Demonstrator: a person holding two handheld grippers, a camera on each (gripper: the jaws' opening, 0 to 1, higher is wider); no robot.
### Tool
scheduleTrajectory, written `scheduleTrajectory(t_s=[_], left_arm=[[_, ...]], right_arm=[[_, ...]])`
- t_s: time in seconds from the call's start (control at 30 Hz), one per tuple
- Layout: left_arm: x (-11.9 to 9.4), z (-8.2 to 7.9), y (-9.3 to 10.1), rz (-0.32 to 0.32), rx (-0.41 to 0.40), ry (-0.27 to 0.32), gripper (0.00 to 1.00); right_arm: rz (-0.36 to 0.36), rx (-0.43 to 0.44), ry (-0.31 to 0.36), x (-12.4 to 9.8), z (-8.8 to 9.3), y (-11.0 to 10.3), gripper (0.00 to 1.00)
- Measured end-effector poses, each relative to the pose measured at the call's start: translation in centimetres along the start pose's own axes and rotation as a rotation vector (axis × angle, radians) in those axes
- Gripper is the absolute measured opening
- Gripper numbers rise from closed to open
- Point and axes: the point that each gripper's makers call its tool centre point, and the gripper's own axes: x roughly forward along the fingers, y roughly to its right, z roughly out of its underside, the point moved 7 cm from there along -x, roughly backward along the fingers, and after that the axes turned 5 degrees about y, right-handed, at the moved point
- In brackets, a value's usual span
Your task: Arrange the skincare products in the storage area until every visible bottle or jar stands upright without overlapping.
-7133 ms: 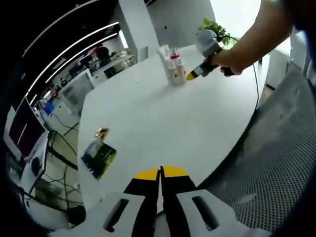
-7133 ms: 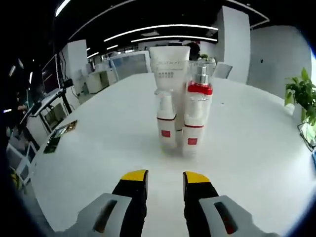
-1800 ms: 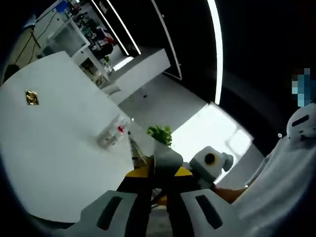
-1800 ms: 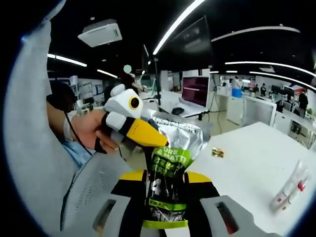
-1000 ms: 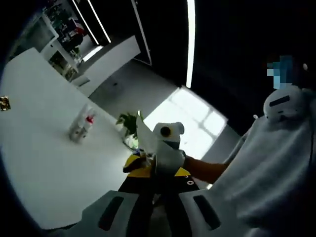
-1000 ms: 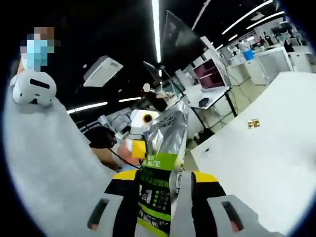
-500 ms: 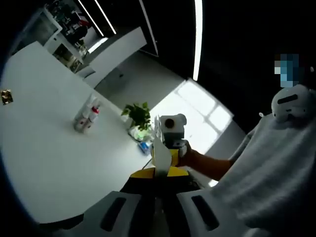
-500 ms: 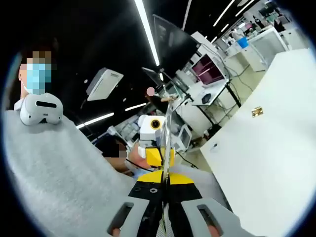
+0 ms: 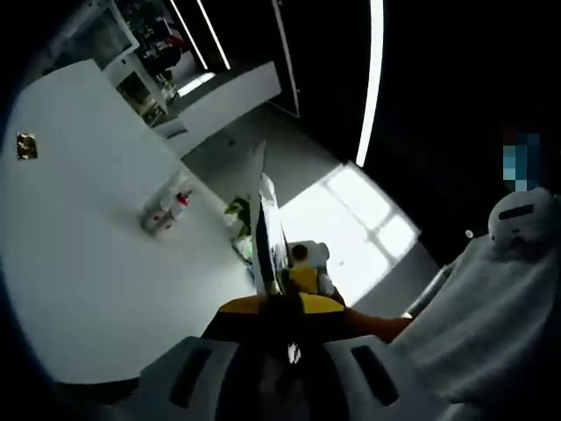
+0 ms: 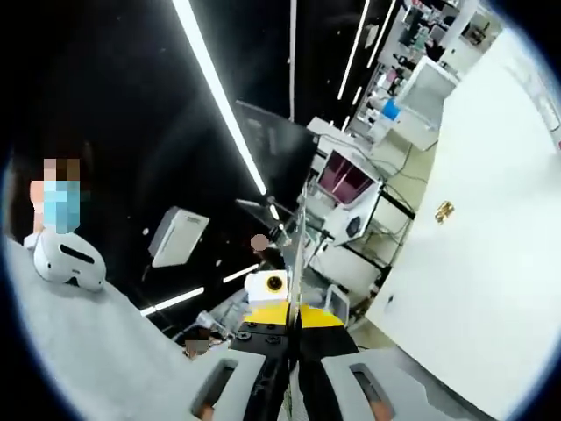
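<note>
Pouch between both grippers, above the table

A pouch (image 9: 266, 230) is sitting edge-on between the left gripper's (image 9: 279, 303) fingers, with the right gripper (image 9: 302, 267) just beyond them. Bottles (image 9: 165, 209) are standing on the table (image 9: 70, 263), well left of the fingers.

Left gripper view: raised off the tabletop (image 9: 79, 263), tilted upward toward ceiling lights and window, with the bottles (image 9: 165, 213) well off. Right gripper view: rolled, aimed up toward the ceiling and desks with monitors. Shared: the white tabletop, a small gold item (image 9: 26, 146) on it, and the person's grey sleeve.
</note>
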Motion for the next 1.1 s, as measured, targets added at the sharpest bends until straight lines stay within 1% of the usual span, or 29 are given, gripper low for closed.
scheduleTrajectory(t_s=[0.03, 0.1, 0.13, 0.17, 0.23, 0.27, 0.3, 0.33, 0.37, 0.4, 0.43, 0.47, 0.5, 0.53, 0.57, 0.6, 0.63, 0.67, 0.73, 0.77, 0.8, 0.83, 0.87, 0.97, 1.03, 1.07, 1.1], left_arm=[[-0.3, -0.1, 0.3, 0.011, -0.008, 0.003, 0.01], [-0.5, -0.2, 0.1, -0.002, 0.014, 0.016, 0.0], [-0.5, -0.3, 0.2, 0.004, 0.012, 0.02, 0.0], [-0.4, -0.3, 0.2, 0.005, 0.009, 0.019, 0.0], [-0.3, -0.2, 0.4, 0.03, -0.018, 0.012, 0.0], [-0.2, -0.1, 0.6, 0.046, -0.023, -0.001, 0.0], [-0.1, 0.1, 0.7, 0.054, -0.022, -0.02, 0.0], [0.0, 0.4, 0.8, 0.059, -0.015, -0.044, 0.0], [0.1, 1.0, 1.0, 0.067, -0.016, -0.099, 0.0], [0.3, 1.4, 1.0, 0.065, -0.016, -0.132, 0.0], [0.7, 1.9, 1.2, 0.075, -0.024, -0.161, 0.0], [0.8, 2.1, 1.4, 0.085, -0.038, -0.179, 0.0], [0.9, 2.0, 1.3, 0.084, -0.049, -0.178, 0.0], [0.8, 1.9, 1.1, 0.076, -0.04, -0.164, 0.0], [0.8, 1.7, 0.7, 0.05, -0.042, -0.138, 0.0], [0.8, 1.5, 0.7, 0.055, -0.071, -0.11, 0.0], [1.0, 1.4, 0.9, 0.073, -0.105, -0.094, 0.0], [1.1, 1.6, 1.1, 0.087, -0.14, -0.126, 0.0], [1.4, 2.1, 1.4, 0.093, -0.123, -0.133, 0.01], [1.5, 2.2, 1.5, 0.095, -0.116, -0.137, 0.0], [1.4, 2.2, 1.3, 0.078, -0.075, -0.124, 0.0], [1.3, 2.2, 1.2, 0.08, -0.061, -0.127, 0.0], [1.2, 2.1, 1.2, 0.08, -0.084, -0.125, 0.0], [1.1, 2.0, 1.1, 0.083, -0.081, -0.123, 0.0], [1.1, 2.0, 1.2, 0.088, -0.078, -0.124, 0.0], [1.2, 2.0, 1.3, 0.095, -0.079, -0.131, 0.0], [1.3, 2.1, 1.3, 0.094, -0.075, -0.136, 0.0]], right_arm=[[0.0, -0.008, 0.005, 0.1, 0.0, 0.0, 0.0], [-0.013, -0.001, 0.017, 0.3, 0.0, -0.3, 0.0], [-0.016, -0.005, 0.017, 0.3, -0.1, -0.3, 0.0], [-0.02, -0.003, 0.014, 0.3, -0.1, -0.3, 0.0], [-0.045, -0.02, -0.015, 0.1, -0.2, -0.7, 0.0], [-0.072, -0.021, -0.042, 0.0, -0.2, -1.1, 0.0], [-0.083, -0.019, -0.07, 0.0, -0.1, -1.3, 0.02], [-0.085, -0.03, -0.082, -0.1, -0.1, -1.5, 0.08], [-0.082, -0.04, -0.098, 0.0, -0.3, -1.6, 0.12], [-0.077, -0.047, -0.12, -0.1, -0.3, -1.7, 0.12], [-0.08, -0.066, -0.158, -0.1, -0.2, -1.7, 0.06], [-0.086, -0.077, -0.18, -0.1, -0.1, -1.7, 0.0], [-0.078, -0.103, -0.21, -0.2, 0.0, -1.5, 0.0], [-0.063, -0.073, -0.188, -0.1, -0.1, -1.4, 0.0], [-0.054, -0.067, -0.17, -0.1, -0.3, -1.2, 0.0], [-0.049, -0.07, -0.141, -0.1, -0.6, -0.9, 0.0], [-0.054, -0.016, -0.061, 0.0, -1.1, -0.9, 0.0], [-0.078, 0.012, -0.005, 0.1, -1.6, -1.0, 0.0], [-0.08, 0.061, 0.093, 0.5, -2.3, -0.8, 0.0], [-0.089, 0.063, 0.077, 0.7, -2.1, -0.9, 0.0], [-0.083, 0.037, 0.036, 1.0, -1.8, -0.9, 0.0], [-0.075, 0.024, 0.032, 1.0, -1.7, -0.9, 0.0], [-0.061, 0.015, 0.031, 1.2, -1.8, -0.8, 0.0], [-0.063, 0.001, 0.027, 1.3, -1.9, -0.9, 0.0], [-0.069, -0.013, 0.012, 1.4, -1.8, -1.1, 0.0], [-0.061, -0.023, -0.03, 1.6, -1.4, -1.1, 0.03], [-0.052, -0.042, -0.073, 1.8, -0.9, -1.2, 0.1]])
